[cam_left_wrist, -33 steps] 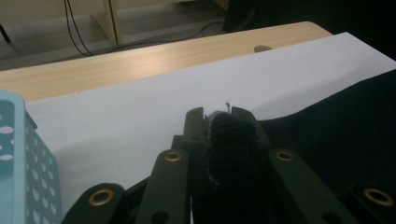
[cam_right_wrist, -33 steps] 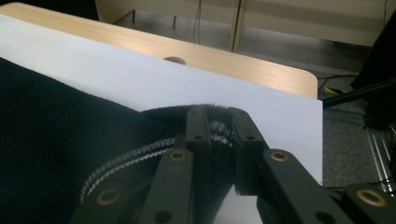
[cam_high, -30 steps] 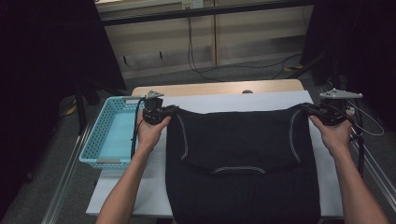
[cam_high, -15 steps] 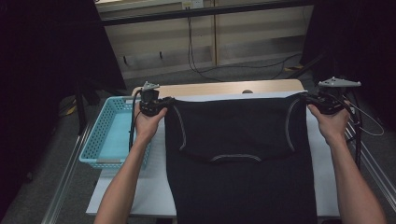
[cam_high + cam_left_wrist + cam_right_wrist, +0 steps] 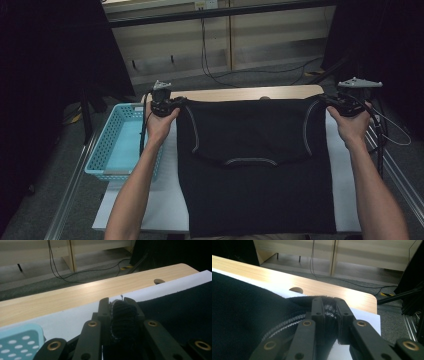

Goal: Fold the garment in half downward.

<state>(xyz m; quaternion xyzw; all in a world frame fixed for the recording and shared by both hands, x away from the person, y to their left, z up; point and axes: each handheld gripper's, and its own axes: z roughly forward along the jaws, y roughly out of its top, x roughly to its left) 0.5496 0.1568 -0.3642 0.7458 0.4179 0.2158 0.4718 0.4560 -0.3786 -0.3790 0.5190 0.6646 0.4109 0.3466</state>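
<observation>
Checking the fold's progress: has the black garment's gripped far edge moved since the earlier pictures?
Yes. The black knitted garment has had its gripped edge carried farther up the table, toward the bare wooden strip.

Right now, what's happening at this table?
A person is handling a black garment spread over the white mat. The left hand-held gripper and the right hand-held gripper are each clamped on a far corner of it, stretching that edge taut near the table's far side. A light-blue basket sits to the left, off the mat.
</observation>
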